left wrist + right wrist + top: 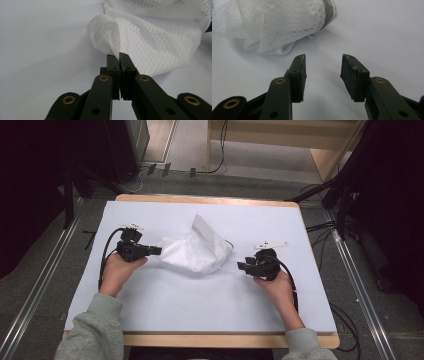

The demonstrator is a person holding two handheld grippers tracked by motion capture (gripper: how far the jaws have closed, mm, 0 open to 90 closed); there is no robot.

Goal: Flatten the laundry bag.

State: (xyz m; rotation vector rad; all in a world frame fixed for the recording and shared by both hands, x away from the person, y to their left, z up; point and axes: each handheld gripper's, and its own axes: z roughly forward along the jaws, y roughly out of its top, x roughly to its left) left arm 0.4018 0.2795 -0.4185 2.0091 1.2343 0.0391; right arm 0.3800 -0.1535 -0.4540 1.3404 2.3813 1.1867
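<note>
Two grippers | left gripper [119, 58] clamped on white mesh bag [160, 35] corner | right gripper [323, 65] apart, empty

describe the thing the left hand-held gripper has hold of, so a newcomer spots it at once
On the white-covered table, look at the middle of the sheet: a crumpled white mesh bag lies there. The left hand-held gripper is shut on a curled corner of it. Its netted weave and grey zipper set it apart from the smooth sheet beneath.

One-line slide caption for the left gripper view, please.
Left gripper shut on a corner of the white mesh bag, which lies crumpled on the white table cover.
</note>
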